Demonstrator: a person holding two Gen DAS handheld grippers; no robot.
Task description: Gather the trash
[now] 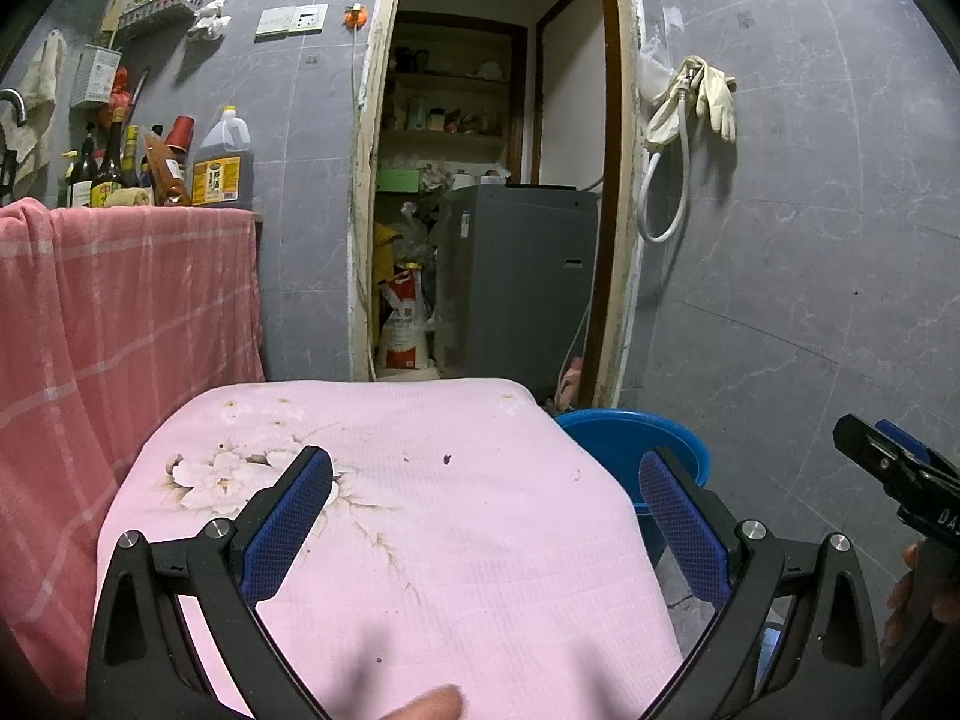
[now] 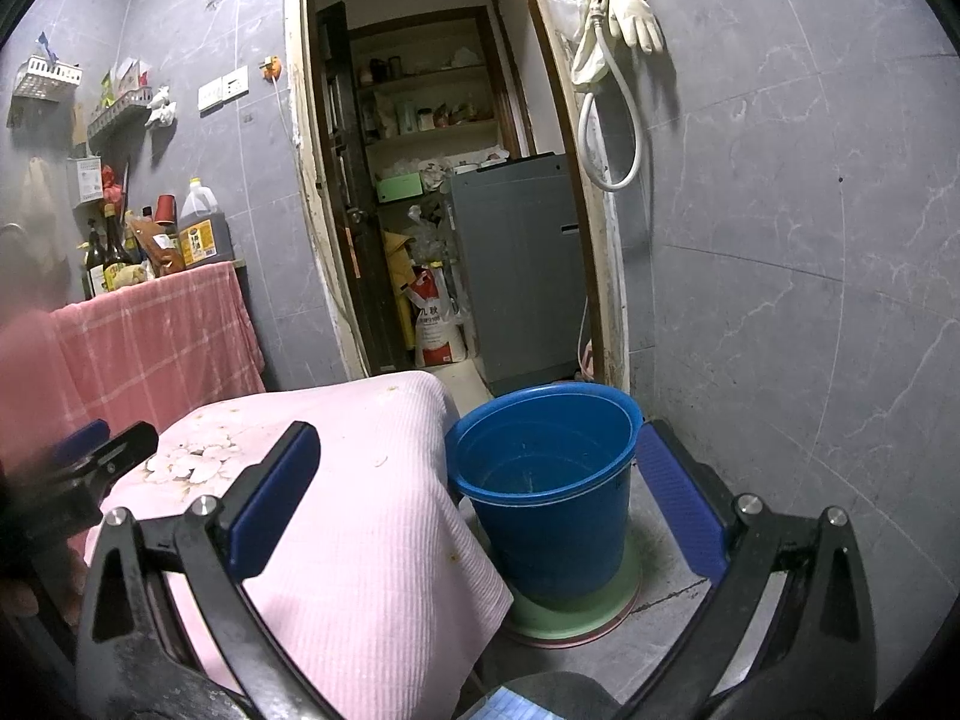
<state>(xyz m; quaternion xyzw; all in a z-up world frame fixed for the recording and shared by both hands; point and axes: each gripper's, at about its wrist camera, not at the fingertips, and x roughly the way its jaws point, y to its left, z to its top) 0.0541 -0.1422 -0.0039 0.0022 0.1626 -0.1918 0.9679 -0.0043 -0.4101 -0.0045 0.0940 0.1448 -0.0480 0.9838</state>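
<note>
A blue bucket [image 2: 543,480] stands on the floor right of a small table under a pink flowered cloth [image 1: 420,510]; its rim also shows in the left wrist view [image 1: 624,438]. The bucket looks empty. Only small specks and crumbs [image 1: 447,459] lie on the cloth. My left gripper [image 1: 486,477] is open and empty above the cloth. My right gripper [image 2: 477,450] is open and empty, above the table's right edge and the bucket. The right gripper also shows at the right edge of the left wrist view [image 1: 894,474].
A counter draped with a pink checked cloth [image 1: 120,312] holds bottles and an oil jug [image 1: 222,162] at the left. A doorway [image 2: 456,210] behind leads to a cluttered storeroom with a grey machine. Gloves and a hose [image 2: 612,48] hang on the grey tiled wall.
</note>
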